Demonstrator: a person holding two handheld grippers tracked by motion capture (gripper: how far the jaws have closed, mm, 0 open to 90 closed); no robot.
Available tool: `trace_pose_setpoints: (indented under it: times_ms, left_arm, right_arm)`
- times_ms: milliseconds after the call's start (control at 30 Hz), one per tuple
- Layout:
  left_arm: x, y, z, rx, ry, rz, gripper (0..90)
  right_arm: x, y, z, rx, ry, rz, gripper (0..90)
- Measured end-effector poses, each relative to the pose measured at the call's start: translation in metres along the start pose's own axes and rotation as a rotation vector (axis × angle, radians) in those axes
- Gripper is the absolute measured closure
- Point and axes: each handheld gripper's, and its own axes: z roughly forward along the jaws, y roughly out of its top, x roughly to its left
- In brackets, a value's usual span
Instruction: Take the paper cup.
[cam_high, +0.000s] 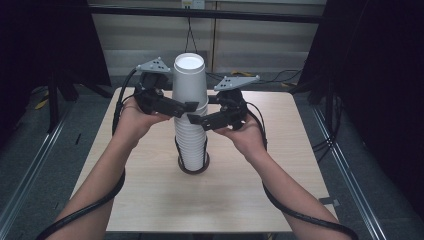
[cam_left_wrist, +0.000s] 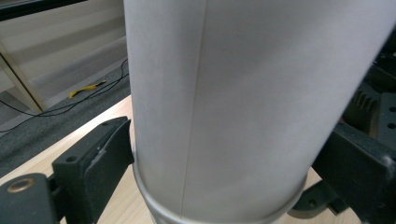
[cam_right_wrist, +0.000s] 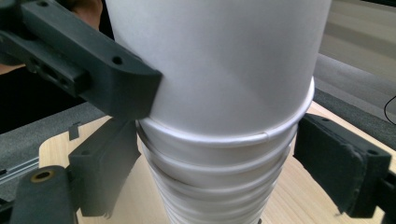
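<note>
A tall stack (cam_high: 191, 135) of inverted white cups stands near the middle of the table (cam_high: 150, 195), its long axis upright, bases up. The top cup (cam_high: 189, 80) sits loosely on it, closed base skyward, rim down. The left gripper (cam_high: 184, 108) straddles this cup low on its wall, jaws part open — the pads seem just off the paper, so nothing is gripped. The right gripper (cam_high: 197, 120), lower, brackets the stack below the top cup's rim — likely to steady it; I cannot tell whether its pads press.
</note>
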Motion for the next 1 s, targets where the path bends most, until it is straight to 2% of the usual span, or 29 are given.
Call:
trace_pose_setpoints:
  times_ms: [367, 567, 767, 1000]
  left_arm:
    - [-0.0011, -0.0012, 0.0077, -0.026, 0.008, -0.021, 5.6]
    - [-0.0024, -0.0020, 0.0074, -0.037, 0.023, -0.025, 7.3]
    - [-0.0053, 0.0027, 0.0034, -0.074, 0.036, -0.023, 9.0]
    - [-0.0050, 0.0062, 0.0016, -0.066, 0.040, -0.021, 9.6]
  right_arm:
    - [0.0002, -0.0008, 0.0000, -0.007, -0.003, 0.002, 13.7]
    - [0.0000, -0.0008, 0.0002, -0.007, -0.004, 0.004, 14.2]
    - [0.0004, -0.0005, 0.0007, -0.004, -0.008, -0.006, 14.2]
    - [0.0009, -0.0009, 0.0011, -0.006, -0.012, -0.009, 14.2]
